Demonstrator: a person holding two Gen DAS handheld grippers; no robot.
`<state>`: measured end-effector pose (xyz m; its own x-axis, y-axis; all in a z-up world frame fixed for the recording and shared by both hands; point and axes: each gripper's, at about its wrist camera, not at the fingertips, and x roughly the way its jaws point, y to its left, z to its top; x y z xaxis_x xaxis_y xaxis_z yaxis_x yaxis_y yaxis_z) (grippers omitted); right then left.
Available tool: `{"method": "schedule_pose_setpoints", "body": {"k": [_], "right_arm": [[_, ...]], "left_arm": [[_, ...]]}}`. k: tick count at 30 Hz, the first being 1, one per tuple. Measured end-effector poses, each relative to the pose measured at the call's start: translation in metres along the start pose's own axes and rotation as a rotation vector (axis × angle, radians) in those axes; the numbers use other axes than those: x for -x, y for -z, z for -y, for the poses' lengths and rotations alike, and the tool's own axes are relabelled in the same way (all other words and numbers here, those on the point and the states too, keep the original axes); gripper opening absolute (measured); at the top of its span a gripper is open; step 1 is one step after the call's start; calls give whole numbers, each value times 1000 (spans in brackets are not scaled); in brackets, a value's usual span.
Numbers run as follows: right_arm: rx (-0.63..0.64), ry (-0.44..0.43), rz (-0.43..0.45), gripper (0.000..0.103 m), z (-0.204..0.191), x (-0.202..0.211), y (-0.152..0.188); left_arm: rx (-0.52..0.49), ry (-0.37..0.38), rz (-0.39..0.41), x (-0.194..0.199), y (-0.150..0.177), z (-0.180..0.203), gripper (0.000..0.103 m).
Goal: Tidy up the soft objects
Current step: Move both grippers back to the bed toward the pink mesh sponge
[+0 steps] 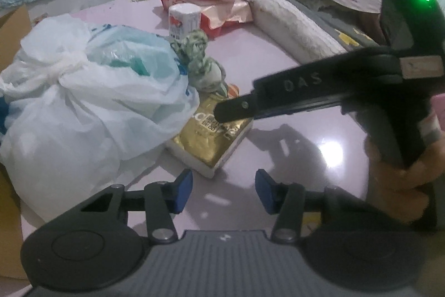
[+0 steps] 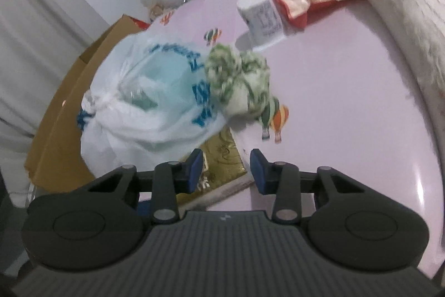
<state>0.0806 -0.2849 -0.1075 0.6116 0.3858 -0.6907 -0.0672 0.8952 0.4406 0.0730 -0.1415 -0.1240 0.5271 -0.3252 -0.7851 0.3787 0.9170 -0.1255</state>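
Grippers tilted down over gold pack point(image 1: 212, 139): left gripper point(image 1: 224, 191), right gripper point(image 2: 226, 171).

knotted white plastic bag point(image 1: 83, 102) | green-white cloth bundle point(image 1: 198, 57) against it | gold pack point(image 1: 214, 141) flat, partly under bag

I read dim indoor light, overhead glare on the glossy pink surface point(image 1: 328, 155), soft shadows, motion blur, and fisheye-curved, dark corners.
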Motion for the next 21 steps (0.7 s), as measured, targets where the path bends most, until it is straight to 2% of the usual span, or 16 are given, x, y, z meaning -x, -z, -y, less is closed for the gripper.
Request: {"method": "schedule_pose_setpoints", "body": {"k": [3, 7, 9, 11, 15, 21], "right_arm": [[9, 22, 17, 38, 1, 11, 0], [48, 63, 125, 40, -2, 40, -19], [65, 73, 179, 46, -2, 50, -32], [66, 88, 214, 55, 0, 56, -44], [46, 86, 259, 62, 6, 57, -59], [72, 122, 323, 68, 10, 53, -93]], "left_arm": [[-9, 1, -14, 1, 0, 0, 50], [-44, 11, 25, 24, -12, 1, 54], [-48, 13, 65, 39, -23, -1, 61], [-39, 14, 107, 55, -38, -5, 65], [10, 27, 136, 69, -69, -20, 70], [142, 19, 110, 61, -128, -56, 73]]}}
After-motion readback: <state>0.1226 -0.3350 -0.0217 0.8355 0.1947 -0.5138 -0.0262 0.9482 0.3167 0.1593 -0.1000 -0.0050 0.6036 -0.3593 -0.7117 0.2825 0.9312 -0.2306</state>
